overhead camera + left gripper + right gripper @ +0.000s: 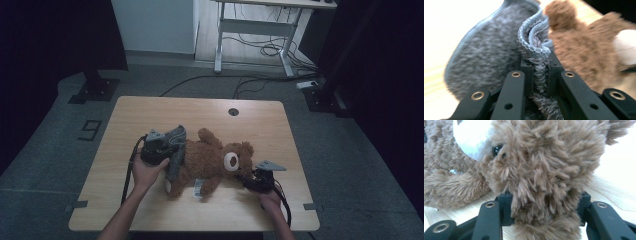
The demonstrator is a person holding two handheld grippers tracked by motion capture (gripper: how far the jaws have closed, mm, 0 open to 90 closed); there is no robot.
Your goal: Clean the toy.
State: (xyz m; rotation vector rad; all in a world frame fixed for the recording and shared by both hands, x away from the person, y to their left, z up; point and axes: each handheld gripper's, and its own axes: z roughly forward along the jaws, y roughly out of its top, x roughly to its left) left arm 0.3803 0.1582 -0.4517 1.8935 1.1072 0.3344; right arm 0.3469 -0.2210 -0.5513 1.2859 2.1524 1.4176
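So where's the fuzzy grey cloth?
In the high view the grey cloth drapes over the teddy bear's left end, pinched in the left gripper.

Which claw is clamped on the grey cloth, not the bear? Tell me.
The left claw: its jaws pinch a fold of the grey cloth. The right claw grips the brown teddy bear by its head.
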